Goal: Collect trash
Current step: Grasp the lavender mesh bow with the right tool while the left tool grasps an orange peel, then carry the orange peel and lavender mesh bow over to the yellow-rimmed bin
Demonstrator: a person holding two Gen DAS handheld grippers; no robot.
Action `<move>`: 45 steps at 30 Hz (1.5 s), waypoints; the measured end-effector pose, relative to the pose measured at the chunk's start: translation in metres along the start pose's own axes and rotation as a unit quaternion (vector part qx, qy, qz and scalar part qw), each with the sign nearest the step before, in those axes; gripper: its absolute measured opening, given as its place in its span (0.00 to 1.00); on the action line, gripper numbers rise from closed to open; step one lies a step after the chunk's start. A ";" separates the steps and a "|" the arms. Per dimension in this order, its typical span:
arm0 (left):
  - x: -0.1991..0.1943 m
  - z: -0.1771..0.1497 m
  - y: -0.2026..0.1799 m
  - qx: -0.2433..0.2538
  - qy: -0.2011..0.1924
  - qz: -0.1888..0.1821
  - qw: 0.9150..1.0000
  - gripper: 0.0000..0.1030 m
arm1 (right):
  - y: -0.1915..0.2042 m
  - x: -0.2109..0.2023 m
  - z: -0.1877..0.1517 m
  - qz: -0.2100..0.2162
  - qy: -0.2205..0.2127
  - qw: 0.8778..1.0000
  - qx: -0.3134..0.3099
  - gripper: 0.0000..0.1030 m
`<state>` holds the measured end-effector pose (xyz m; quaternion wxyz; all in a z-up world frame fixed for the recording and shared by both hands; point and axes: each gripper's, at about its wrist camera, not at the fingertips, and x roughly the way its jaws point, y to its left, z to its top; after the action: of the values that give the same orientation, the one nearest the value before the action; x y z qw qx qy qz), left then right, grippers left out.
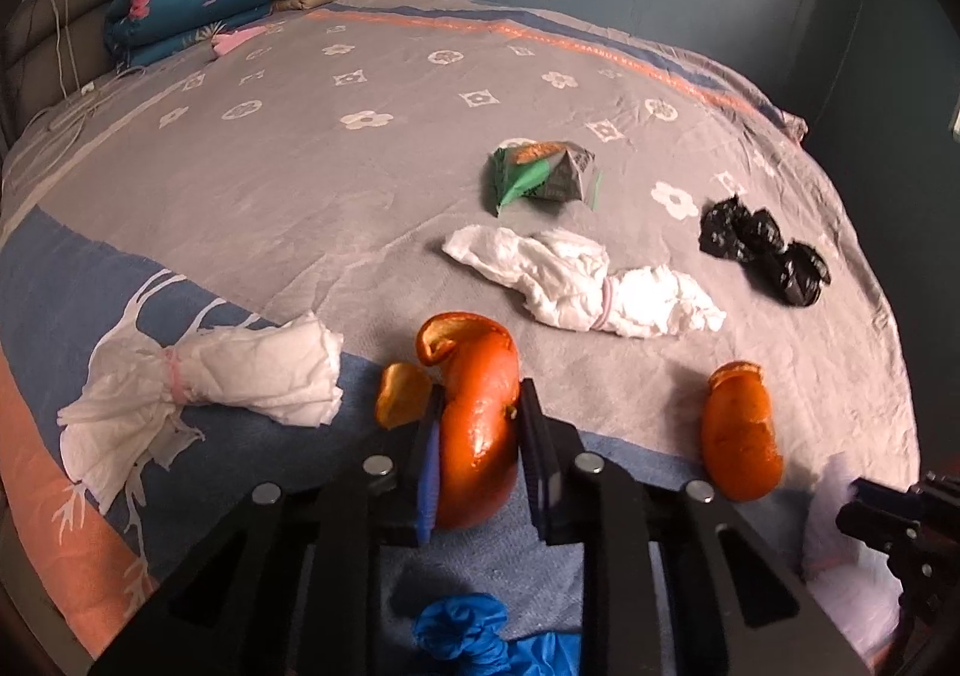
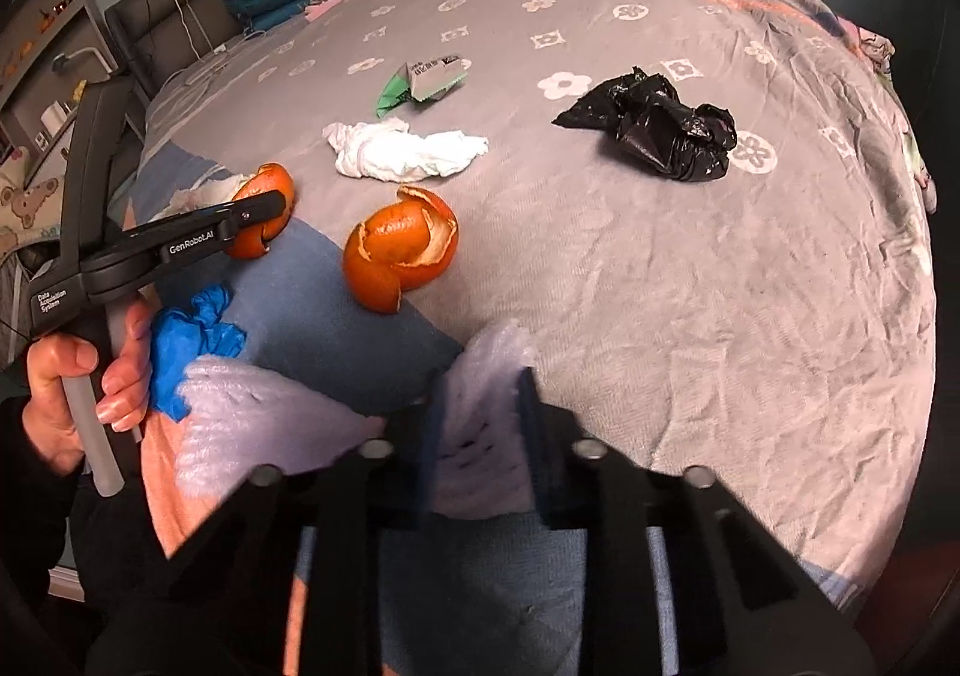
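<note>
At the bed's (image 1: 252,196) near edge my left tool (image 1: 477,436) pinches a curled orange peel (image 1: 480,424); my right tool (image 2: 480,424) pinches a pale lilac foam sheet (image 2: 474,376). Both grasps look made, so next I lift. Farther toward the middle lie the white tissue wad (image 2: 408,153) and the crumpled black bag (image 2: 660,129).

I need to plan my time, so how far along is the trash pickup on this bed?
Nothing looks cleared yet. The left gripper pinches an orange peel; the right gripper pinches foam wrap. Left: another peel, tissues, green wrapper, black bag, blue glove.
</note>
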<state>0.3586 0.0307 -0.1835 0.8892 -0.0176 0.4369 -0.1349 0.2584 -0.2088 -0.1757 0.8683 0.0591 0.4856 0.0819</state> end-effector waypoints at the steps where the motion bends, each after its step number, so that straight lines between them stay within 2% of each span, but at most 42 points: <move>1: -0.002 0.000 0.001 -0.004 -0.001 -0.004 1.000 0.21 | 0.000 -0.002 0.001 -0.002 -0.002 1.000 -0.001 0.13; 8: -0.025 0.002 0.003 -0.021 -0.017 -0.019 0.999 0.20 | 0.005 -0.019 0.003 -0.008 -0.021 1.000 -0.008 0.09; 22: -0.075 -0.006 -0.010 -0.028 -0.039 -0.036 0.998 0.20 | 0.004 -0.094 -0.002 -0.001 -0.074 0.997 -0.010 0.09; 30: -0.112 -0.015 -0.042 -0.003 -0.062 -0.053 0.997 0.20 | -0.003 -0.140 -0.013 -0.002 -0.102 0.995 -0.008 0.09; 45: -0.167 -0.025 -0.086 0.016 -0.093 -0.085 0.992 0.20 | -0.028 -0.218 -0.033 -0.041 -0.161 0.986 0.014 0.09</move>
<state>0.2223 -0.0076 -0.0576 0.9114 -0.0532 0.3469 -0.2151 0.1205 -0.2787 -0.0163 0.9369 0.0640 0.3424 0.0286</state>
